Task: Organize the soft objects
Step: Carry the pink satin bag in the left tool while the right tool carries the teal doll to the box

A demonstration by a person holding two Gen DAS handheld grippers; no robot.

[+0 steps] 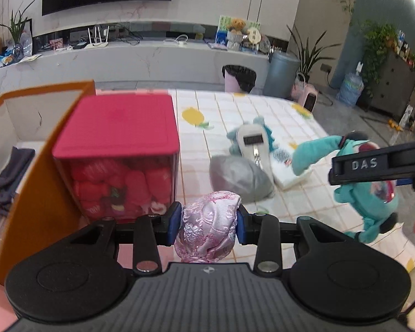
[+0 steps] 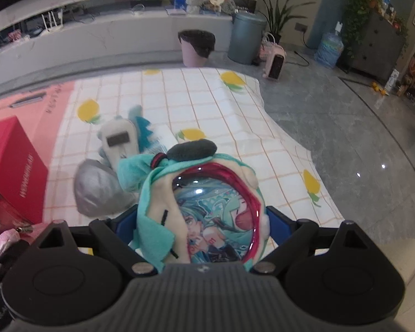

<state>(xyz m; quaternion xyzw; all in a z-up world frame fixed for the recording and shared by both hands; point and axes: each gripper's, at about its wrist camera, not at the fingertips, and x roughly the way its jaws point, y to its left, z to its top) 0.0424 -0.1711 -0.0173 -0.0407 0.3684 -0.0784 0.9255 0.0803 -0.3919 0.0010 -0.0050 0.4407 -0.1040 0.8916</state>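
We've got the left claw (image 1: pixel 209 222) pinching the soft, slippery pink satin pouch (image 1: pixel 209 225) mid-body, right claw (image 2: pixel 199 228) pinching the light, squashy teal plush doll (image 2: pixel 202 207) across its sides.

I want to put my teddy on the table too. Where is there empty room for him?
There is bare checked cloth at the far end, past the white and blue plush, and along the right edge by the lemon print. It is crowded near the red box, where the grey pouch and plush lie together.
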